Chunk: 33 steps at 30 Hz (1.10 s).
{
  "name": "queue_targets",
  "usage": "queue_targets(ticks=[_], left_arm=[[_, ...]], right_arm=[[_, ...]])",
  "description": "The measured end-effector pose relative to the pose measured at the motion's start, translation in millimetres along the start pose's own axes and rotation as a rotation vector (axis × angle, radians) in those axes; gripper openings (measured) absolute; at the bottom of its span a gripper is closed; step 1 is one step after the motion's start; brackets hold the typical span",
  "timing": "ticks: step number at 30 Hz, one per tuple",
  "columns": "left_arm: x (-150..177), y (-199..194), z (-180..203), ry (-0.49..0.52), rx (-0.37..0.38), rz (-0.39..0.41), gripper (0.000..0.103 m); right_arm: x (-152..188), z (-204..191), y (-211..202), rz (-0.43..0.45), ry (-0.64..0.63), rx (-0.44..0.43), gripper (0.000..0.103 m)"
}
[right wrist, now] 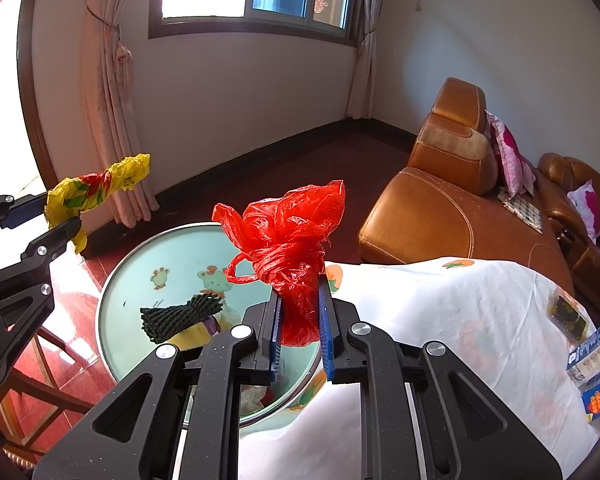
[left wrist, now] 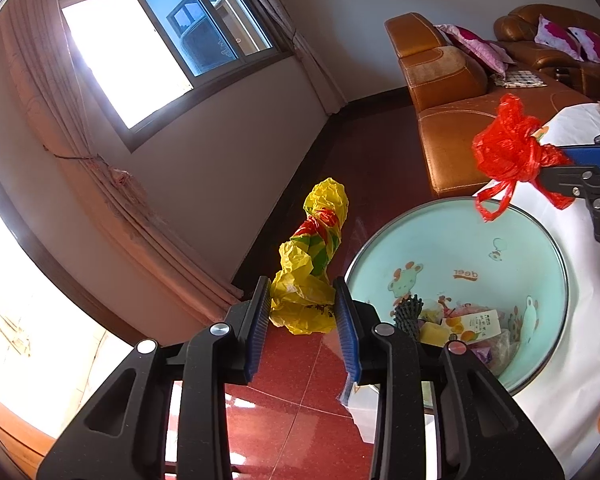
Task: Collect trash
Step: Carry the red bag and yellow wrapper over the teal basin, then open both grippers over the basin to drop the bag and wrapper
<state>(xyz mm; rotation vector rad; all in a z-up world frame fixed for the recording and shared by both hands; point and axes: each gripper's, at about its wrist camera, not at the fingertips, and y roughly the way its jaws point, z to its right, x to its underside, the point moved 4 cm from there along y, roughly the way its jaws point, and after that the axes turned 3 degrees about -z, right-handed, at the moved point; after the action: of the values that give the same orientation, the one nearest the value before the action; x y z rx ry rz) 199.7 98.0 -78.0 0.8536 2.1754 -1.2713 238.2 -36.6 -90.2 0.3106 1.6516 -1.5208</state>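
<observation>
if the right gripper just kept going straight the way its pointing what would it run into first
Nothing close, probably. The right gripper, shut on the knotted red plastic bag, points above the mint-green cartoon bin toward open red floor and the far wall; depth is unclear.

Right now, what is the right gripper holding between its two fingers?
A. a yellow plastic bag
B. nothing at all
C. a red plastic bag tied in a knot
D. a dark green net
C: in the right wrist view the right gripper is closed on the knotted red plastic bag, held above the mint basin; the yellow bag is in the left gripper.
</observation>
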Motion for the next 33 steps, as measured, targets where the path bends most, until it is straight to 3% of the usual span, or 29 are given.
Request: queue_targets(ticks=[2, 4, 5, 6, 7, 11, 15, 24, 33], left_arm=[[0, -1, 1, -0.005, 0.009, 0.003, 0.037], [0, -2, 3, -0.004, 0.026, 0.004, 0.039], [0, -3, 4, -0.003, 0.032, 0.006, 0.046], [0, -4, 5, -0.007, 0.035, 0.009, 0.057], [0, -5, 5, -0.012, 0.035, 0.014, 0.059], [2, -7, 4, -0.023, 0.041, 0.016, 0.062], [2, -15, -1, -0.048, 0.033, 0.035, 0.08], [-4, -47, -15, -0.15, 0.079, 0.109, 0.088], [-12, -73, -18, -0.174, 0.101, 0.172, 0.092]], right_arm=[[0, 1, 1, 0.004, -0.002, -0.003, 0.018], [0, 3, 3, -0.001, 0.006, -0.015, 0.027], [1, 3, 3, -0.001, 0.008, -0.021, 0.03], [1, 3, 2, 0.003, 0.009, -0.02, 0.04], [1, 4, 1, 0.007, 0.011, -0.018, 0.045], [3, 9, -5, 0.017, 0.031, -0.006, 0.047], [7, 16, -13, 0.028, 0.064, 0.005, 0.05], [31, 39, -69, 0.105, 0.148, 0.069, 0.057], [42, 50, -105, 0.153, 0.179, 0.119, 0.061]])
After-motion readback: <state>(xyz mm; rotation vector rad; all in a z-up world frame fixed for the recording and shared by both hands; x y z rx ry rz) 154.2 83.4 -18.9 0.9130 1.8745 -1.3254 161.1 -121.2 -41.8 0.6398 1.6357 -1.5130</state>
